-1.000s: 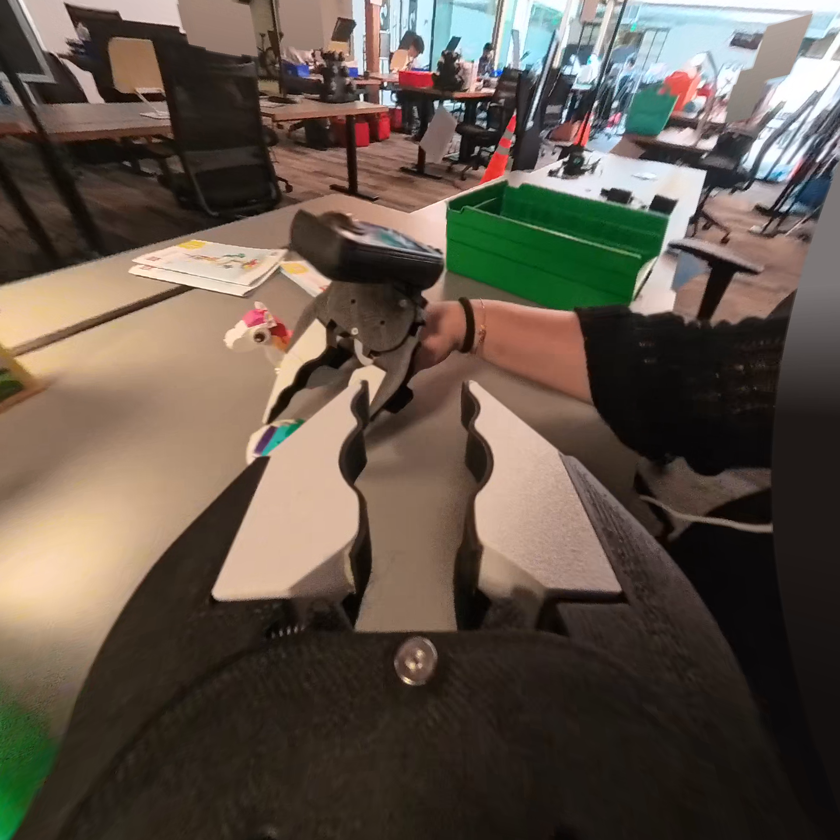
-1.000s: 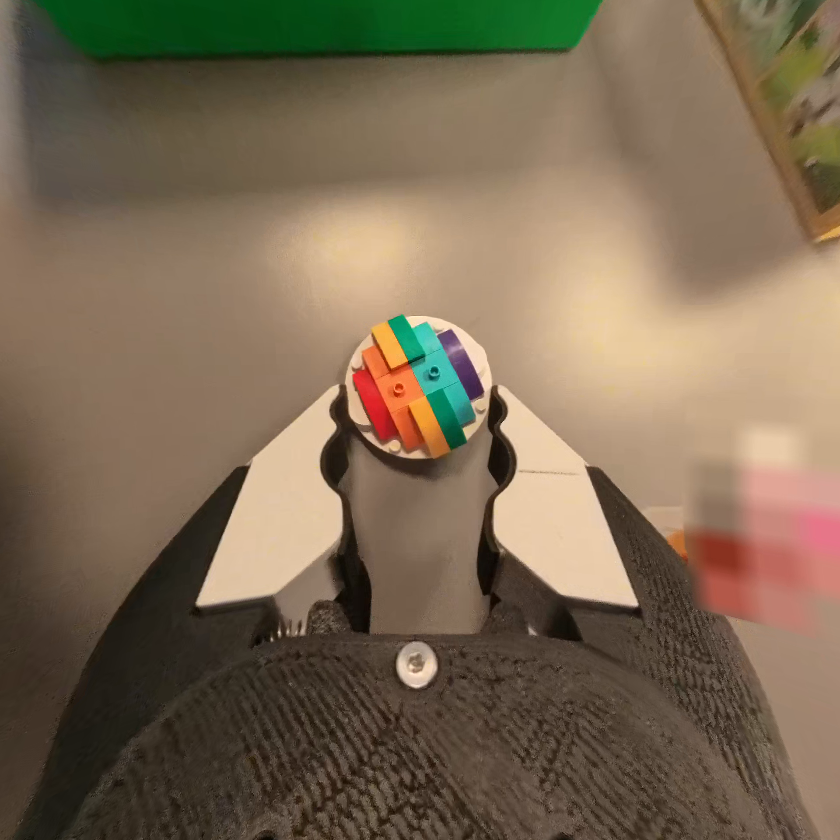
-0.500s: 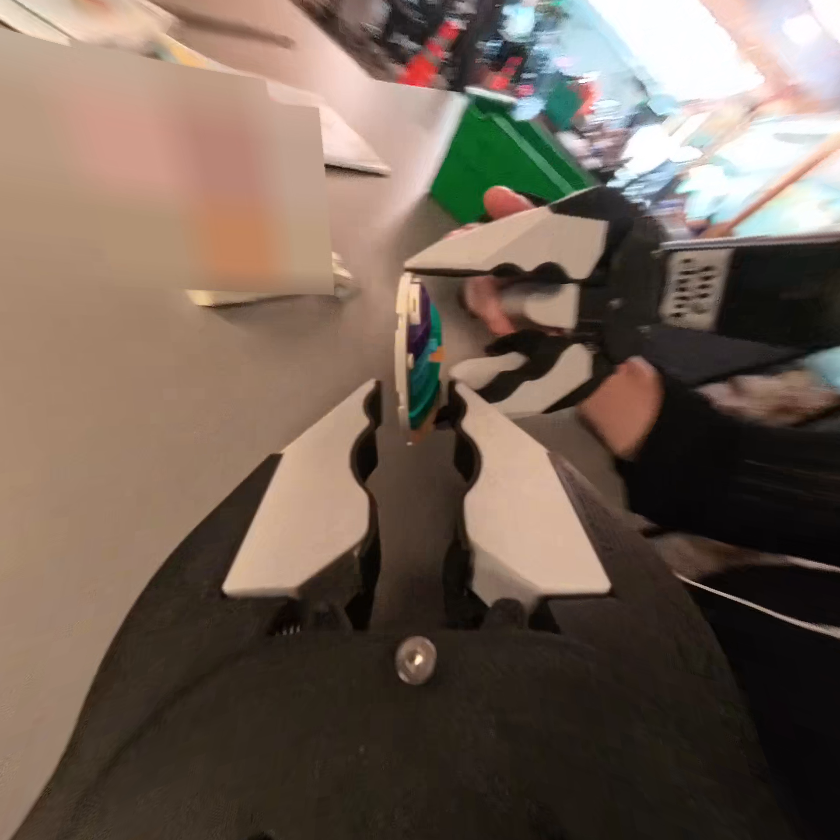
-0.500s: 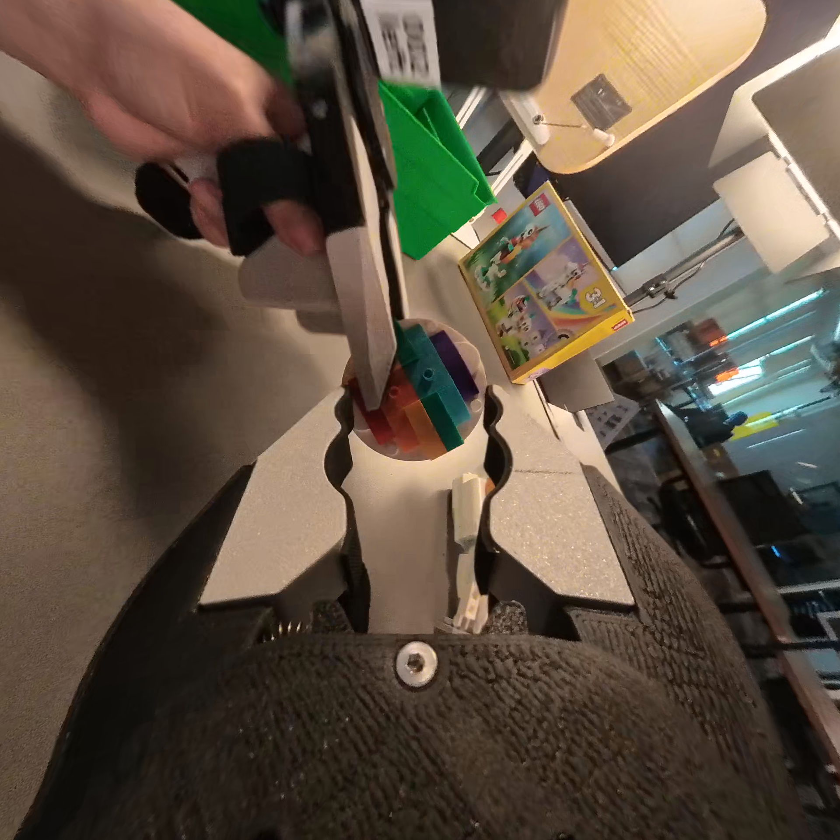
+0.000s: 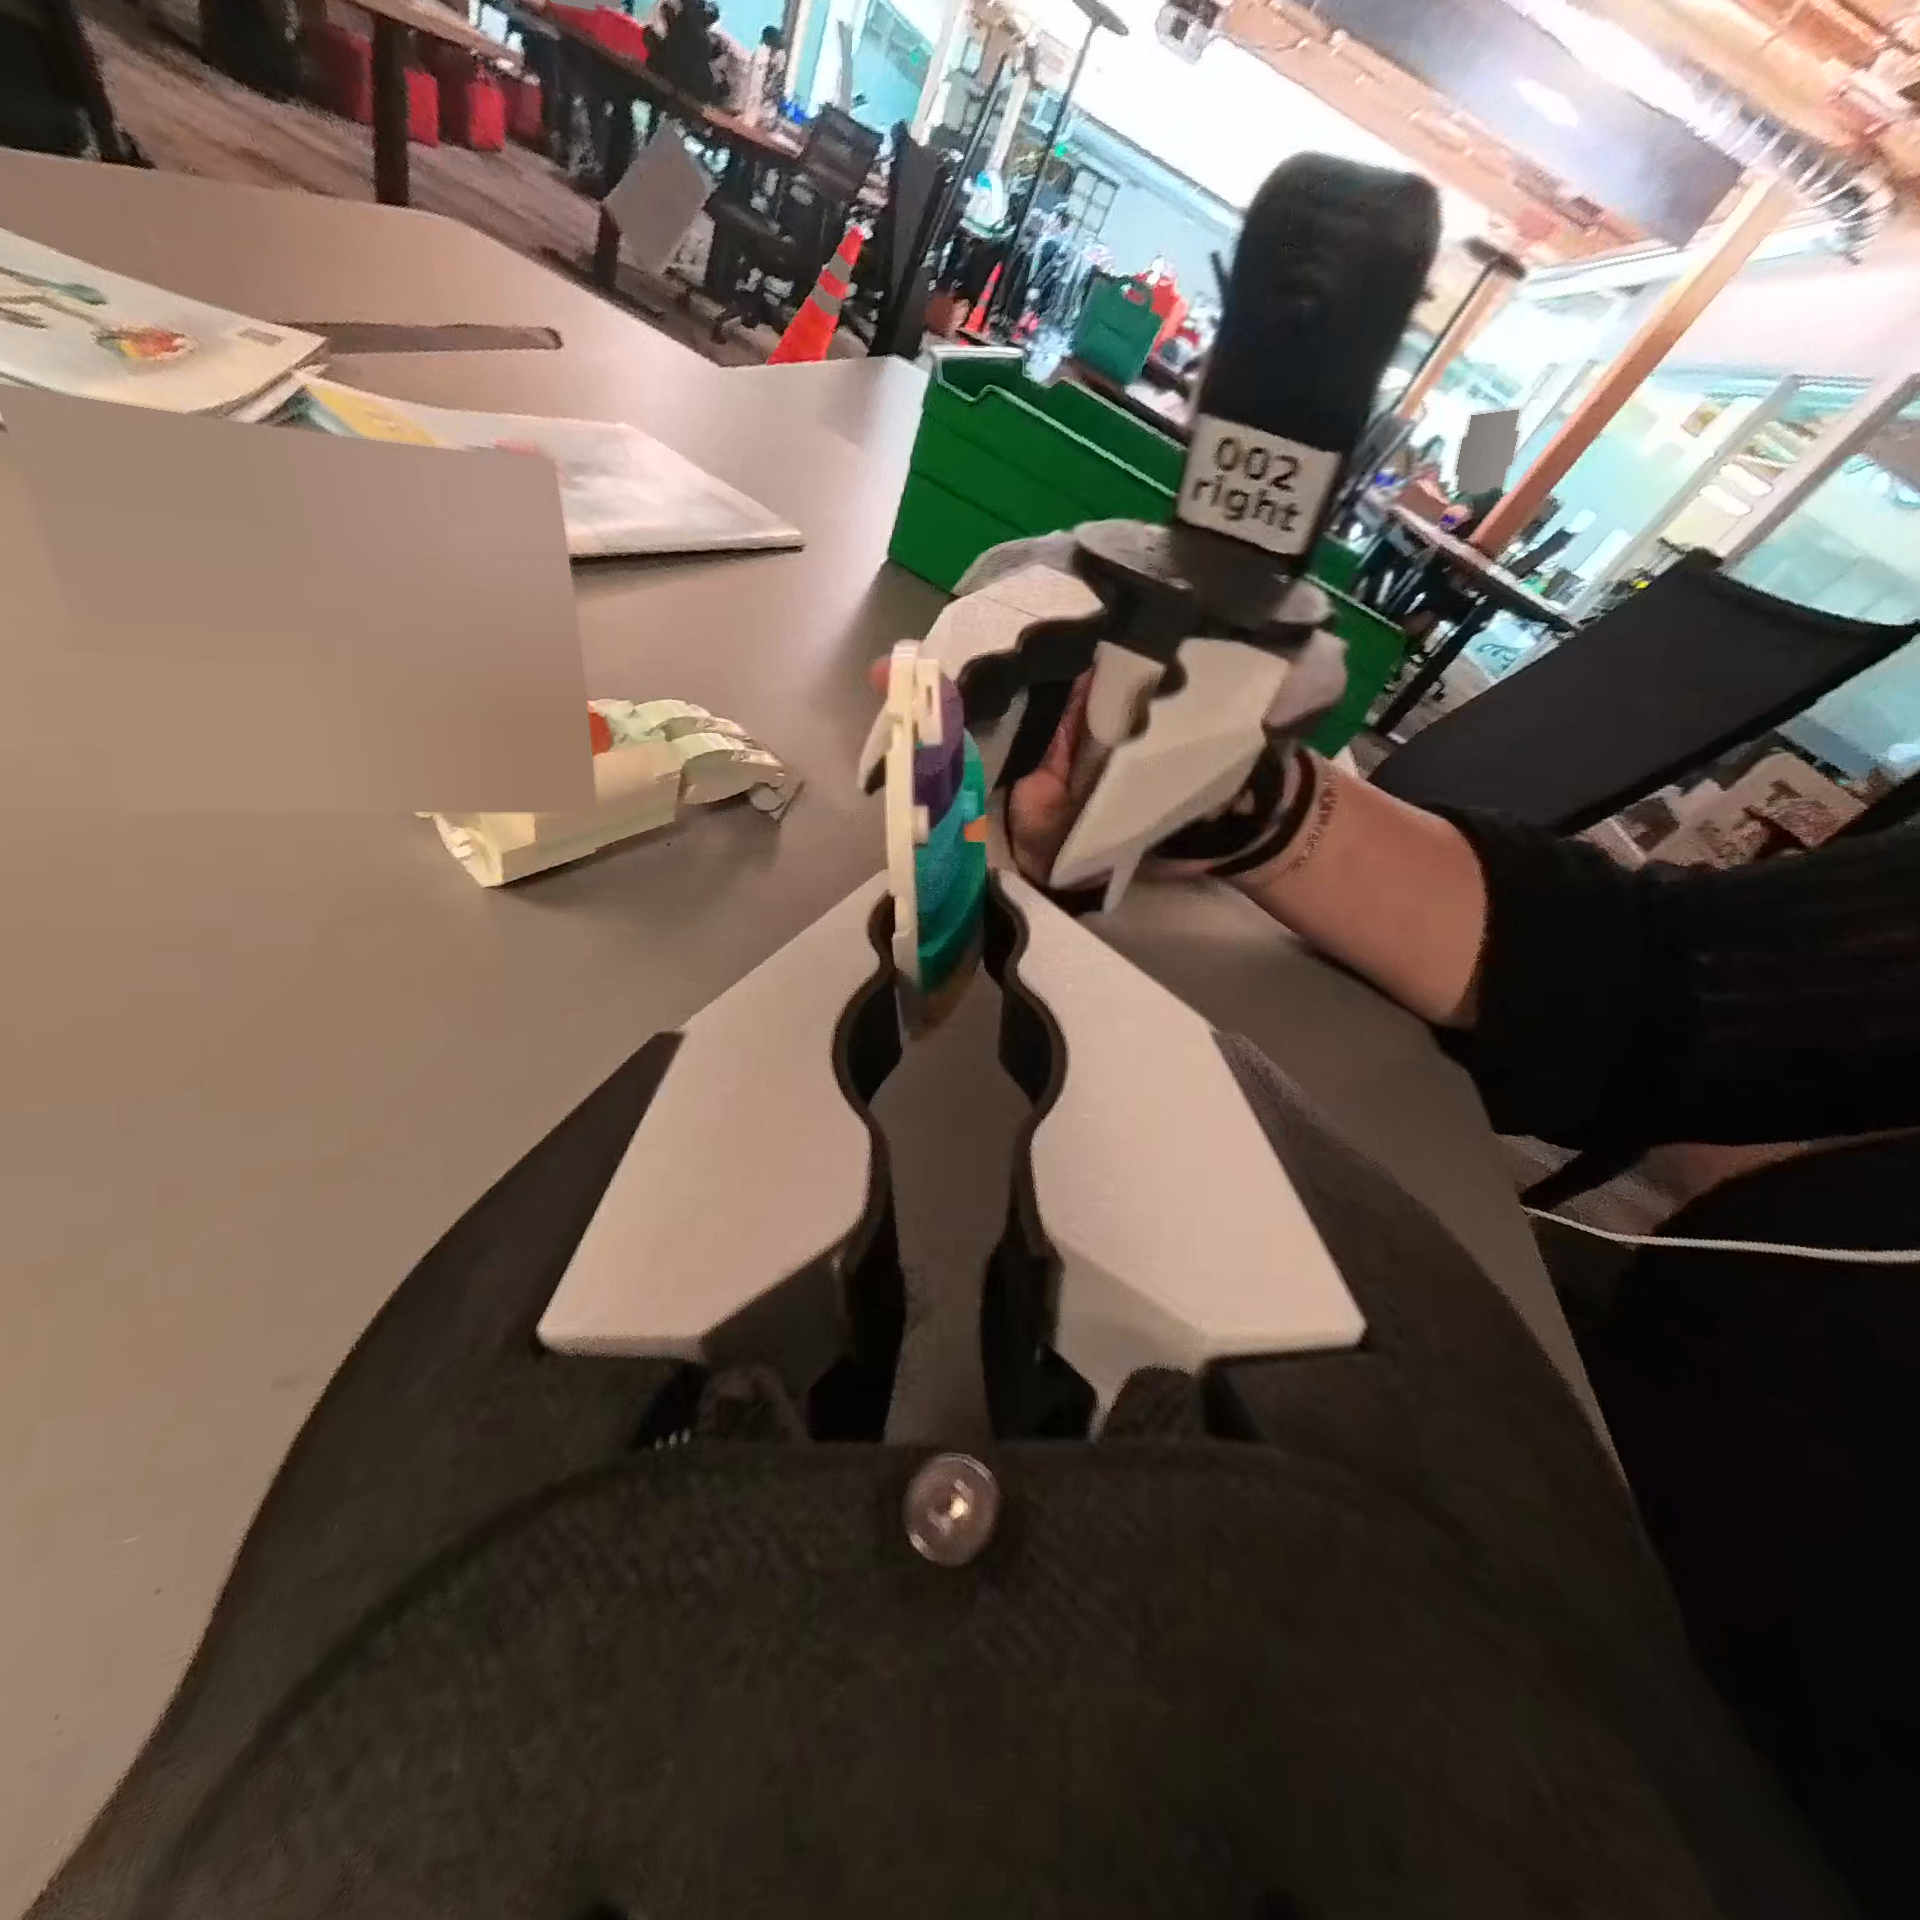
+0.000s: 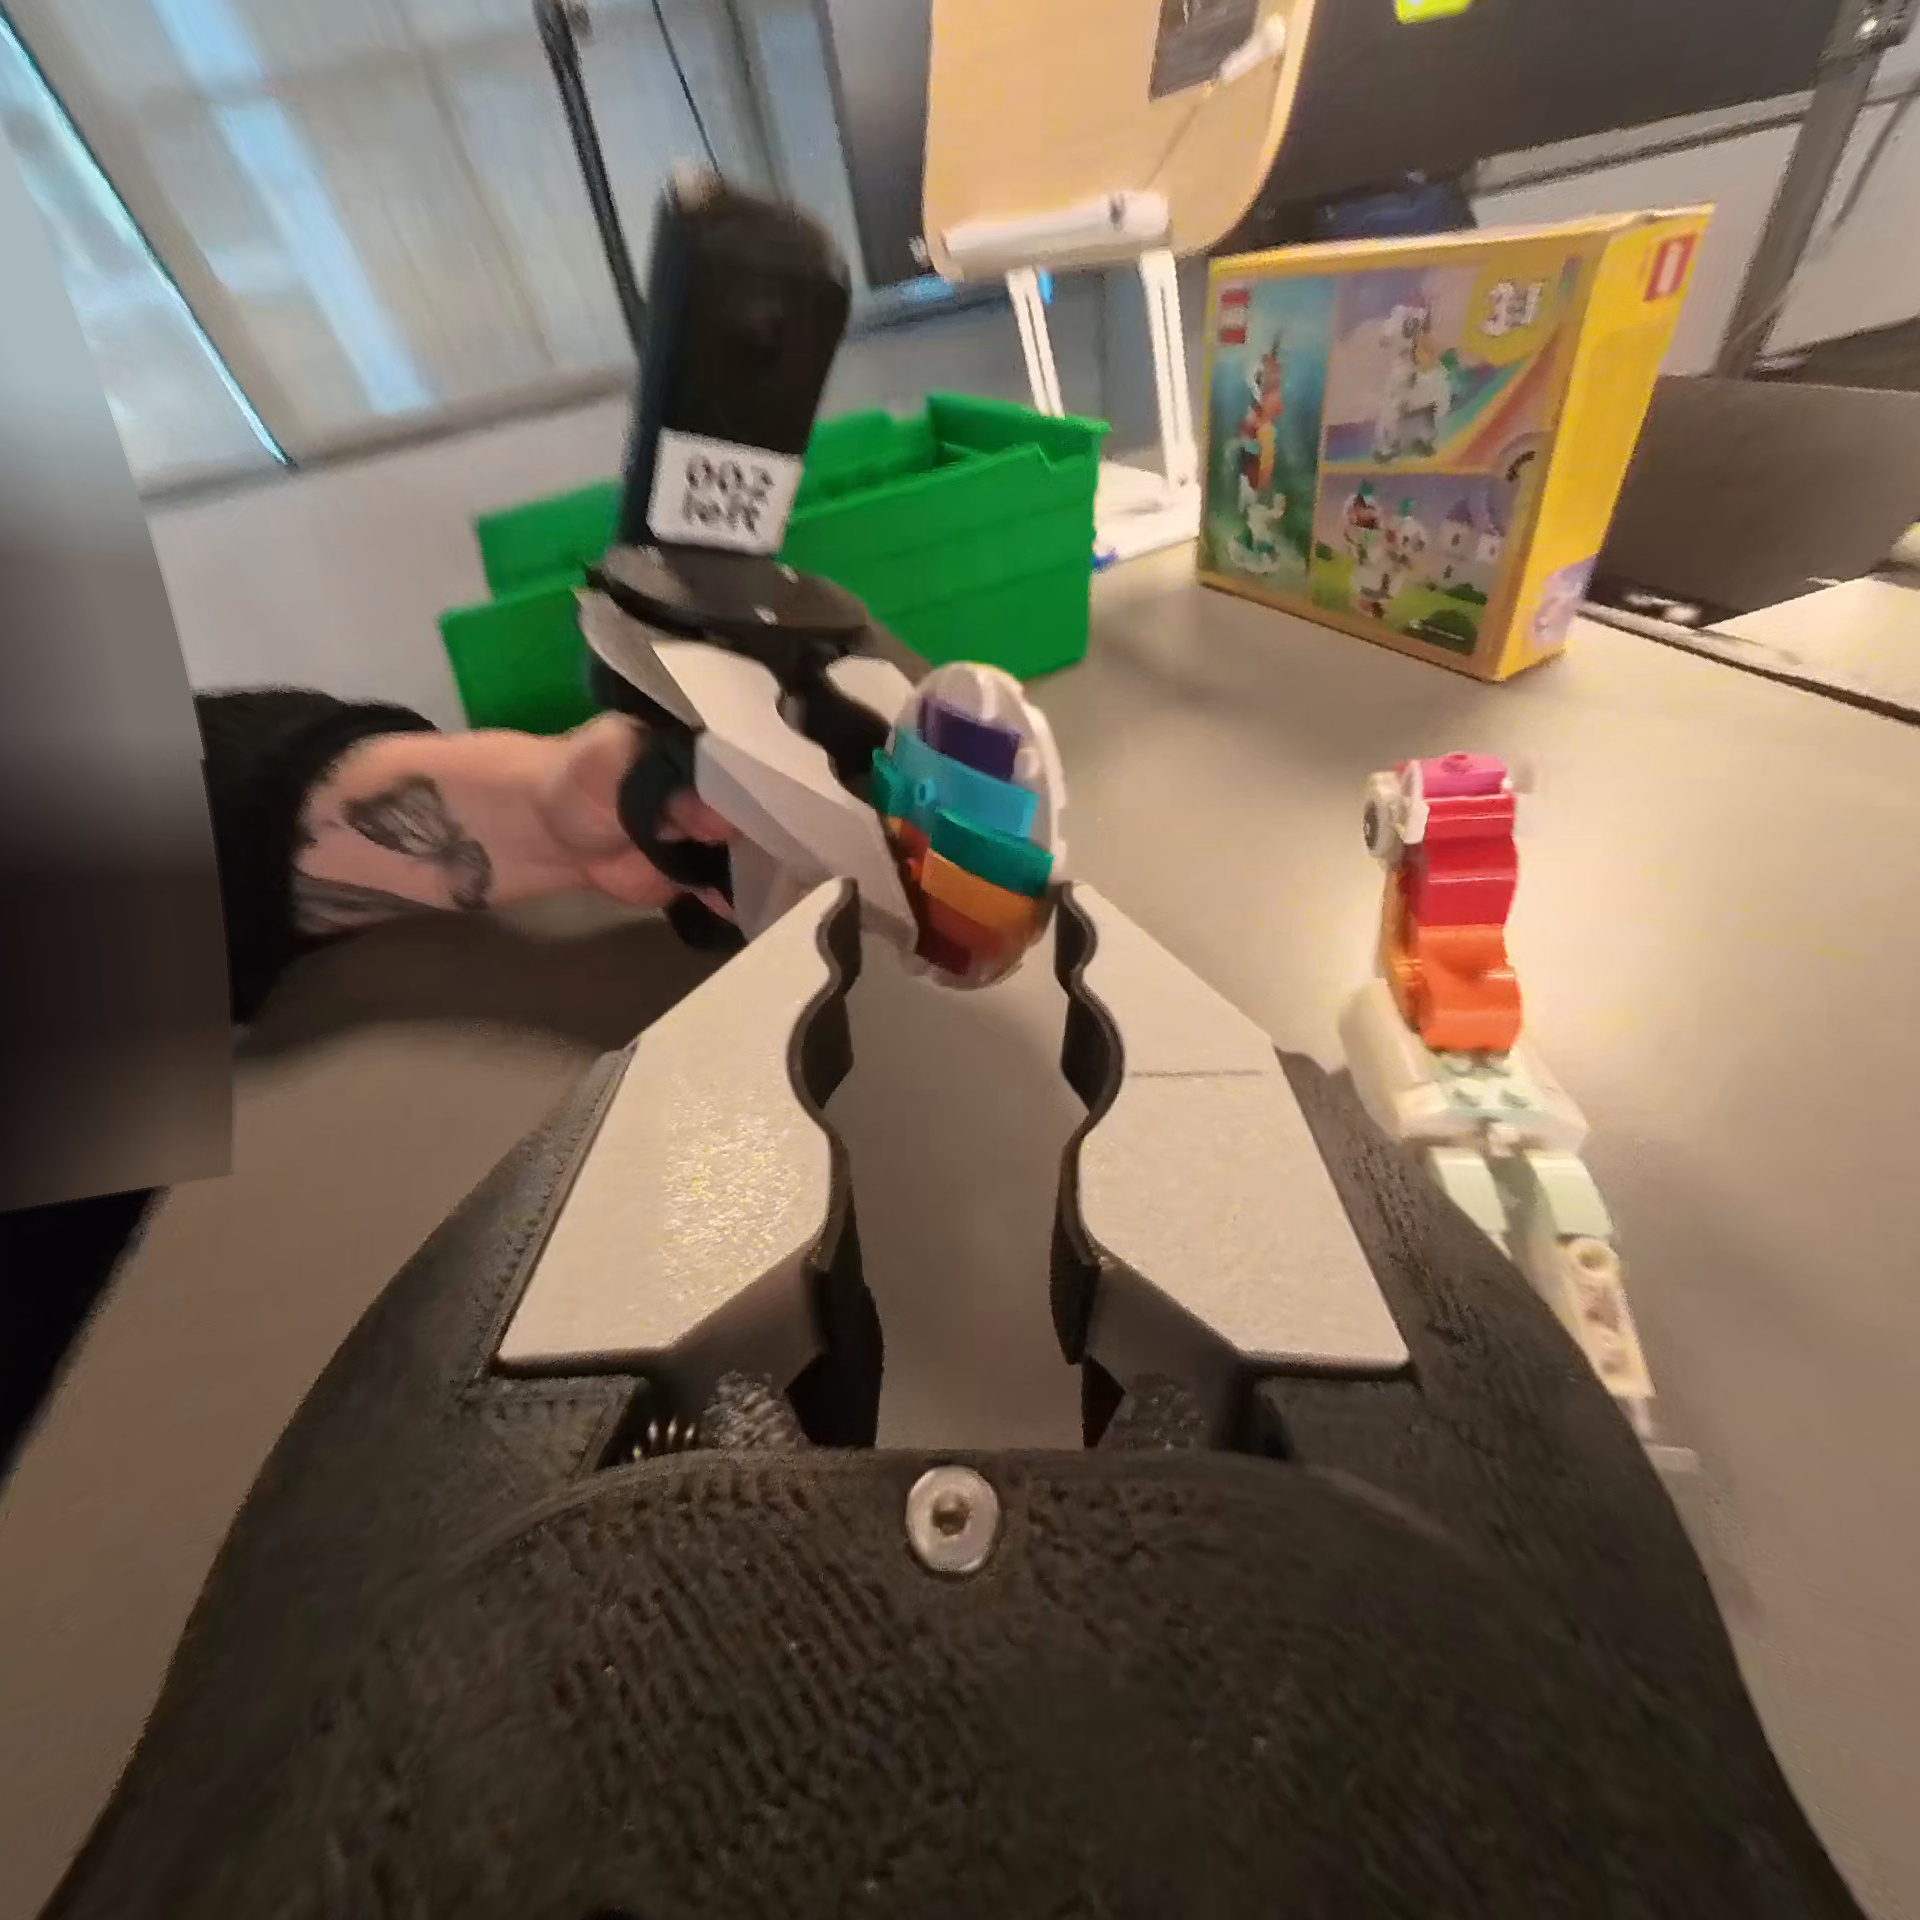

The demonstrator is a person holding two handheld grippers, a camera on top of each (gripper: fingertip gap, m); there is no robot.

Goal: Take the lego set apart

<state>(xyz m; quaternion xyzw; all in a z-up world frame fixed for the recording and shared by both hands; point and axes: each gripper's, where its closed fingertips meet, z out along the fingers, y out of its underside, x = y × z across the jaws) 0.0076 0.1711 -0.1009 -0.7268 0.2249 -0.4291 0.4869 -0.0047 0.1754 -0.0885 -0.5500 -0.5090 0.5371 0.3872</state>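
A round white lego disc with rainbow tiles (image 5: 928, 831) is held in the air between both grippers. My left gripper (image 5: 940, 914) is shut on it, clamping its two faces at the lower edge. In the right wrist view the disc (image 6: 971, 831) sits at the tips of my right gripper (image 6: 958, 904), which close on its lower rim beside a finger of the left gripper (image 6: 769, 800). The right gripper also shows in the left wrist view (image 5: 1122, 727). The rest of the lego model (image 6: 1455, 925), a red and orange stack on a white and mint body, lies on the table.
A green bin (image 5: 1039, 488) stands behind the grippers and also shows in the right wrist view (image 6: 935, 540). A yellow lego box (image 6: 1455, 447) stands at the back right. Booklets (image 5: 644, 488) lie on the grey table (image 5: 312, 1039). A black-sleeved arm (image 5: 1610, 935) reaches in.
The left gripper, empty and open a second ago, has come in and shut on the disc held by the right gripper. Both grippers tilted up from facing the table to level.
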